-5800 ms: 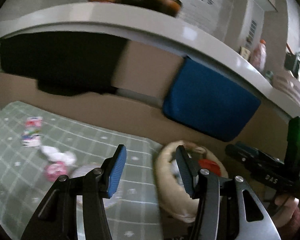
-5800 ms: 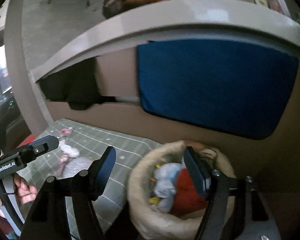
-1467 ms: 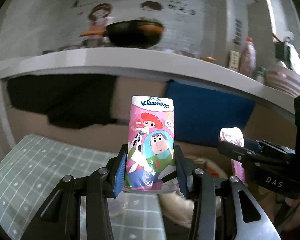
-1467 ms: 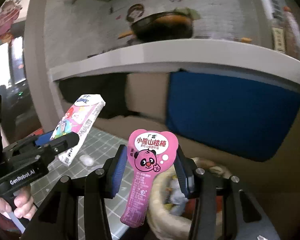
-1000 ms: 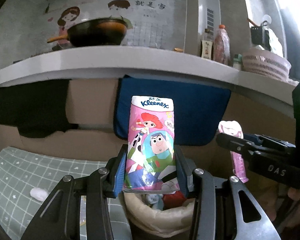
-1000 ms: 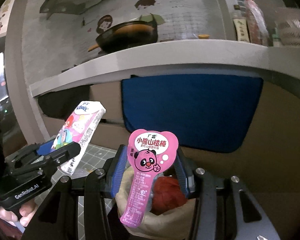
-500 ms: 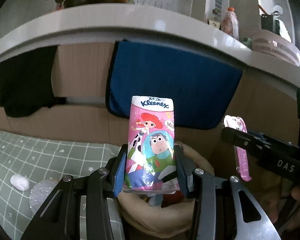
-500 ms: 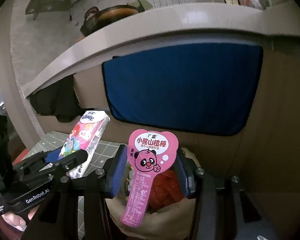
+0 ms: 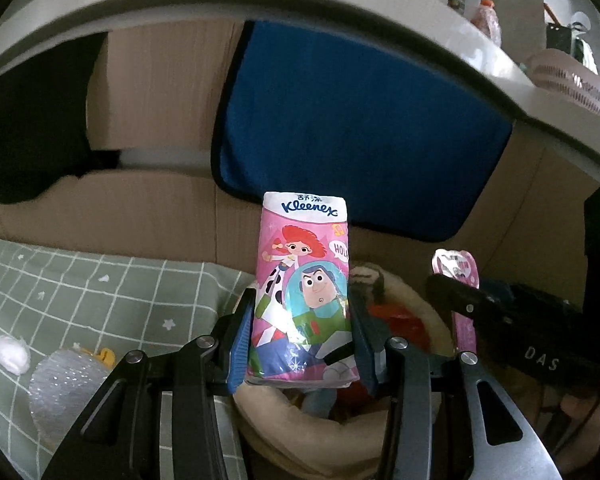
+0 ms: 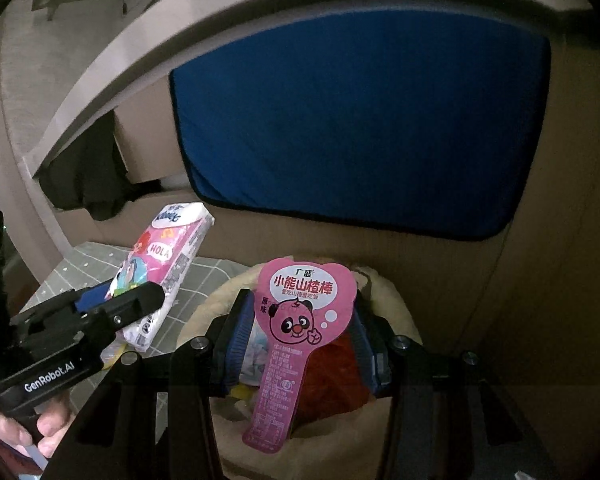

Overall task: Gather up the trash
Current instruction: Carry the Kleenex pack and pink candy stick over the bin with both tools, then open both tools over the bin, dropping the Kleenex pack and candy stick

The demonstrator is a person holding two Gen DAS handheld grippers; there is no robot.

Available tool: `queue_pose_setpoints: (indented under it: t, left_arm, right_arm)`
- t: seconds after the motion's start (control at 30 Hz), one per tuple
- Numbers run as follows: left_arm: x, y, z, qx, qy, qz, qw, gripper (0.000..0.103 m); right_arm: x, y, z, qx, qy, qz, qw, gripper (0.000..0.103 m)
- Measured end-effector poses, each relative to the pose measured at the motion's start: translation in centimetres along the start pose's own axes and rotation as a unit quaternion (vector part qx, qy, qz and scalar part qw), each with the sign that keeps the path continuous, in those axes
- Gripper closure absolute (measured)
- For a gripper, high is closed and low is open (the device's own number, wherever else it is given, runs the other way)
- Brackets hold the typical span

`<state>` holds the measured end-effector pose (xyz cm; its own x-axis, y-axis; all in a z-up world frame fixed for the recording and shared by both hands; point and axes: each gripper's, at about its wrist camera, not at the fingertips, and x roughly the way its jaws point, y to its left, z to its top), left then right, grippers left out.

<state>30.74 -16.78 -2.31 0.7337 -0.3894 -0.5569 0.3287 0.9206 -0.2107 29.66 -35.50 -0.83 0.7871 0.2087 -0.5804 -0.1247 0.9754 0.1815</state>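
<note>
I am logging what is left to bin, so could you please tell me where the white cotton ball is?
In the left wrist view, the white cotton ball lies at the far left on the green checked tablecloth, beside the crumpled clear plastic wrap.

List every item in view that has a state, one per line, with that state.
Left gripper: shut on the tissue pack.
Tissue pack: held upright, above the basket.
Right gripper: shut on the pink wrapper.
Pink wrapper: held upright over the basket.
Basket: open, already holding trash.
Cotton ball: lying loose on the checked cloth.
</note>
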Motion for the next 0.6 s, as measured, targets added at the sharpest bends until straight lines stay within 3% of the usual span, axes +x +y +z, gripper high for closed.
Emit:
queue_pose_setpoints:
  t: [0.6]
  left_arm:
    - [3.6, 0.9, -0.8, -0.003, 0.042, 0.006, 0.9991, 0.058]
  right_arm:
    - [3.4, -1.2, -0.3, 0.022, 0.028, 0.005, 0.999, 0.058]
